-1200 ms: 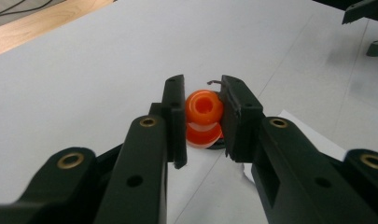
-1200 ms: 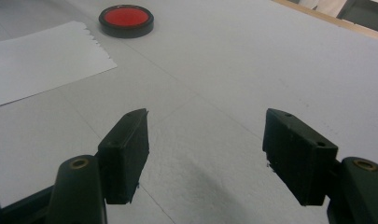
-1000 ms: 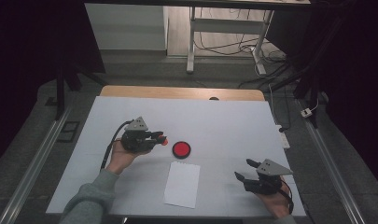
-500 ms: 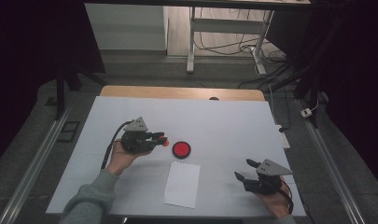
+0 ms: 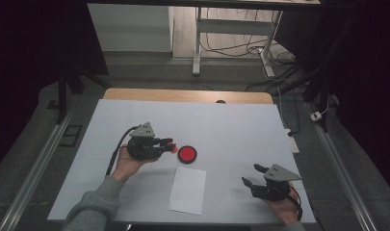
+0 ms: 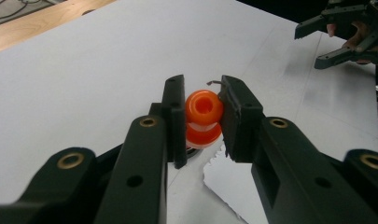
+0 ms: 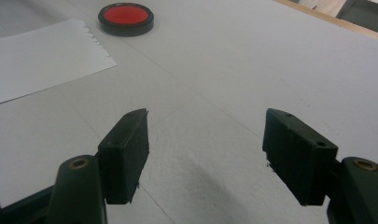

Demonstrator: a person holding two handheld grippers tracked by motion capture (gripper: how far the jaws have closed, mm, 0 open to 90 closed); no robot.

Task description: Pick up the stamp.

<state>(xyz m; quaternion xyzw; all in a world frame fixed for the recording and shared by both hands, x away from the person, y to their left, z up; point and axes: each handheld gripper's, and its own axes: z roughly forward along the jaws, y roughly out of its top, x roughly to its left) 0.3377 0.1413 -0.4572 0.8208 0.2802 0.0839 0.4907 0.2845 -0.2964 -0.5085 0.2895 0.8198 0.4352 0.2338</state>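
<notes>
The left tool (image 5: 169, 144) was closed on a small orange stamp (image 6: 203, 118) — its two black jaws pressed on both sides of the piece, which had a round knob with a hole on top and a white band under it. In the high view this tool was held above the white counter (image 5: 231, 120), and its tip pointed toward 3 o'clock, at the round red ink pad (image 5: 187, 154) just beside it. The ink pad had a black rim and lay open. At 6 o'clock from the pad, near to it, a white sheet of paper (image 5: 188, 190) lay flat with one torn edge. The right tool (image 5: 254, 175) was at about 4 o'clock from the pad, well apart from it — its jaws stood wide open, with nothing between them, low over the bare counter.
</notes>
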